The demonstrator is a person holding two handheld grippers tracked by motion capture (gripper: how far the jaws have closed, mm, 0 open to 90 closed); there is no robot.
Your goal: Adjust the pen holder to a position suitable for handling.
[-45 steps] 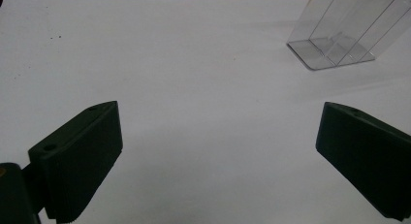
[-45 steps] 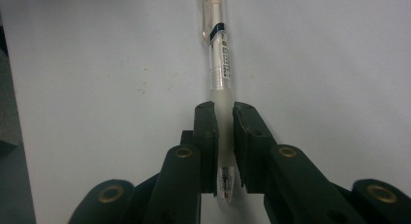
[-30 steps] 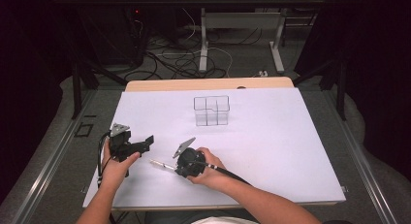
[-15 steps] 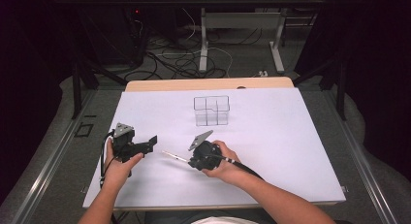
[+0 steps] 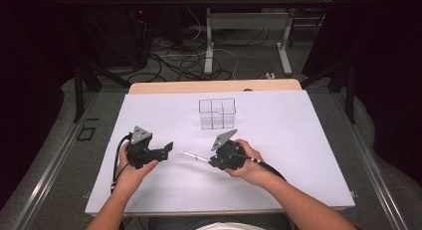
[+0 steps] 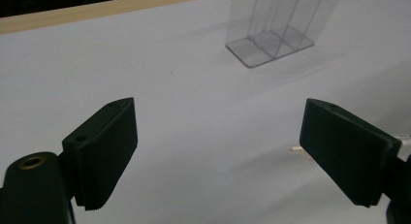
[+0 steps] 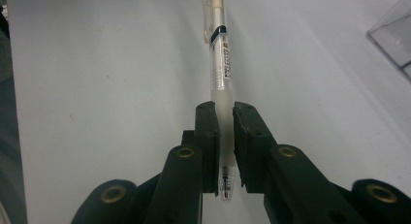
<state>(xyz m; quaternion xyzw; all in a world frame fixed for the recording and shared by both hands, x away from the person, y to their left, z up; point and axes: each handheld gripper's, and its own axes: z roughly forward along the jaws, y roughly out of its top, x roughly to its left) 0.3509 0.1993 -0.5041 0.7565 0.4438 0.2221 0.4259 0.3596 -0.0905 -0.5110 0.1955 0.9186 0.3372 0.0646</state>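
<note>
At the left of the high view, the left gripper (image 5: 168, 147) is held low over the white-covered counter (image 5: 308, 140), with the person's left hand (image 5: 130, 166) wrapped round its body. Its jaws stand wide apart with nothing between them; they have just been closing a little, but they remain far from meeting. In the left gripper view they look across bare white surface toward the clear plastic compartmented organiser box (image 6: 274, 27), so this gripper seems to be waiting in reserve, perhaps to steady the box or to take over the pen.

Toward the middle, the slim translucent white pen with a clear clip (image 5: 193, 157) pokes out leftward from the right gripper (image 5: 211, 163), clear of the counter. The right gripper view shows the jaws clamped on the frosted grip section of the pen (image 7: 219, 69), near its writing tip, with the long barrel and clip end pointing away. Gripping near one end leaves most of the barrel free, which would suit lowering it upright into a compartment.

Just behind the right hand (image 5: 244, 160) stands the organiser box (image 5: 217, 113), upright and empty as far as can be told, near but not touching the pen.
</note>
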